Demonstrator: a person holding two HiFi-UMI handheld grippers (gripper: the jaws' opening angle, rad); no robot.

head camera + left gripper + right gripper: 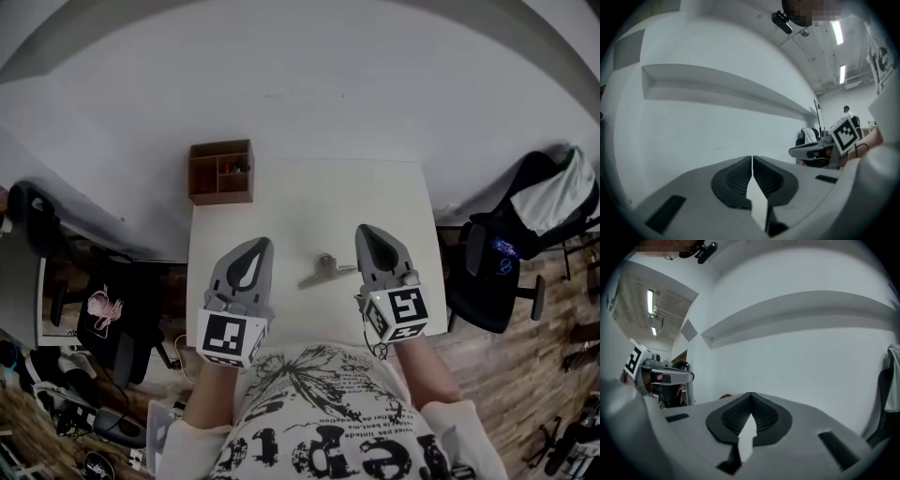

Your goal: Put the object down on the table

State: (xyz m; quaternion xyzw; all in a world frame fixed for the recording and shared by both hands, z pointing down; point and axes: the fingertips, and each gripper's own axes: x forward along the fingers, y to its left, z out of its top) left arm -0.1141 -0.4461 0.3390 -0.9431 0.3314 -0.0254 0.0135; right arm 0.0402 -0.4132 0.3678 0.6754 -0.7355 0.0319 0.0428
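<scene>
Small grey elongated object [323, 268] lies on the table [281, 206] — left gripper [261, 244] and right gripper [367, 231] pressed together, empty.

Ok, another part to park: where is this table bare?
Bare: the far half of the table, right of the wooden organizer. Crowded: the near middle, where a grey object lies between the left hand-held gripper and right hand-held gripper.

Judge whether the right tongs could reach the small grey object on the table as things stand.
Probably yes. The object lies bare on the table just beside the right tongs, nothing between them. The tongs are shut and empty, so they must open first.
</scene>
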